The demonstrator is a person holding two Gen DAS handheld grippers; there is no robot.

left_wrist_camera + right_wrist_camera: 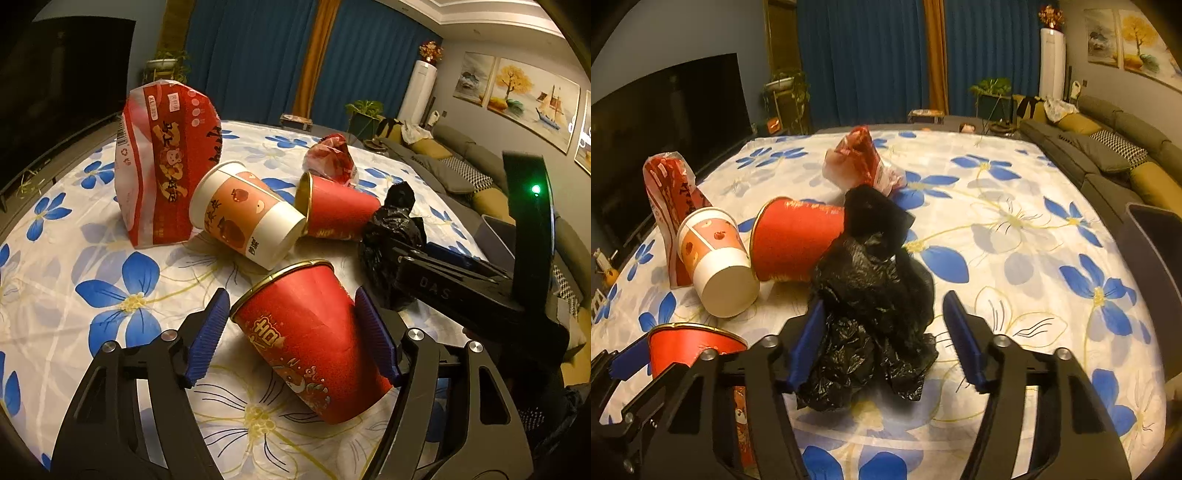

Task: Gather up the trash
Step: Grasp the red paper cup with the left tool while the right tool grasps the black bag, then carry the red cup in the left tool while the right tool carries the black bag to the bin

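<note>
A red paper cup point(314, 332) lies tilted on the flowered tablecloth point(92, 229), its gold rim pointing away. My left gripper point(291, 299) straddles it, both blue pads against its sides, shut on it; in the right wrist view that cup point(690, 347) shows at the lower left. A crumpled black plastic bag point(871, 314) lies between the fingers of my right gripper point(884, 301). The left pad touches the bag and the right pad stands clear of it, so the gripper is open. A white-and-orange cup point(243, 218), a second red cup point(336, 210), a red-and-white package point(162, 166) and a crumpled red wrapper point(332, 158) lie beyond.
A grey bin point(1152, 251) stands off the table's right edge, with a sofa point(1108, 147) behind it. A dark TV screen point(665, 118) runs along the left side. Bare cloth point(1034, 258) stretches to the right of the black bag.
</note>
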